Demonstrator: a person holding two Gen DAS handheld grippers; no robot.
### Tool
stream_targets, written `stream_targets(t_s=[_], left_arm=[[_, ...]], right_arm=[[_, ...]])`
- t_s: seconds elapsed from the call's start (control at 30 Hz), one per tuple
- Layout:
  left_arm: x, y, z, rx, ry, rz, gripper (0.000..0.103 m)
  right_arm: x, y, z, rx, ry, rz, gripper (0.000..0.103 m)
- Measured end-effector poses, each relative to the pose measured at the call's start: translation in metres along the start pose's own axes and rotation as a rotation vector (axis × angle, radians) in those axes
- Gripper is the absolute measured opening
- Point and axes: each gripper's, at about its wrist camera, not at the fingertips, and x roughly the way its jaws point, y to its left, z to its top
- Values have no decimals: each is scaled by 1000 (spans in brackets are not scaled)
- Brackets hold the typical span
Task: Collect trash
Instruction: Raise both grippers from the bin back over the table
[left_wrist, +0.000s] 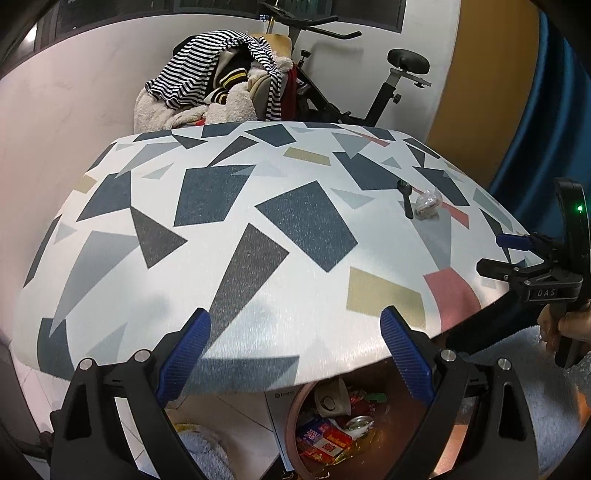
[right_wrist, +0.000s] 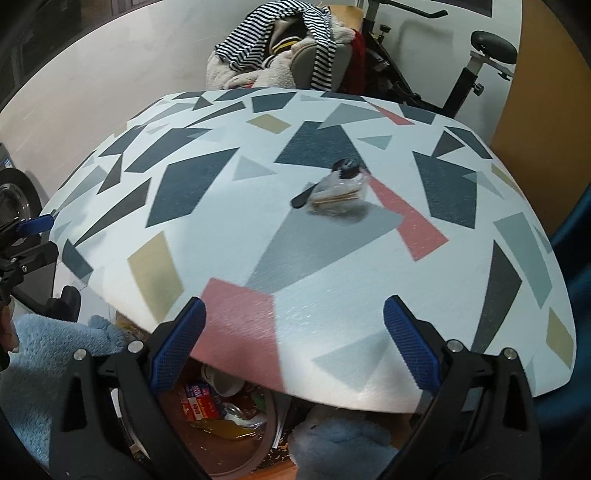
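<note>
A crumpled clear plastic wrapper (right_wrist: 338, 194) lies on the patterned table (right_wrist: 258, 236), on top of a black plastic spoon (right_wrist: 306, 195). Both also show in the left wrist view, wrapper (left_wrist: 426, 204) and spoon (left_wrist: 405, 197), at the far right. A brown trash bin (left_wrist: 295, 417) with packets, a cup and a can stands under the table's near edge; it also shows in the right wrist view (right_wrist: 271, 413). My left gripper (left_wrist: 295, 349) is open and empty above the table's near edge. My right gripper (right_wrist: 295, 345) is open and empty, short of the wrapper.
A chair heaped with striped clothes (left_wrist: 218, 85) stands behind the table, an exercise bike (left_wrist: 388, 85) beside it. A blue fluffy fabric (right_wrist: 44, 354) lies low at left. A blue curtain (left_wrist: 546, 110) hangs at the right.
</note>
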Motion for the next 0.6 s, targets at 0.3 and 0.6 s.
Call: stream_targets(t_s=[0.3,0.6], left_arm=[[25,1,13,-19,25,-16,91],[43,2,27,-9,28,-23,91]], right_arm=[[15,-17,13,32,9,1,95],[31,-26,33,48,13,24,88]])
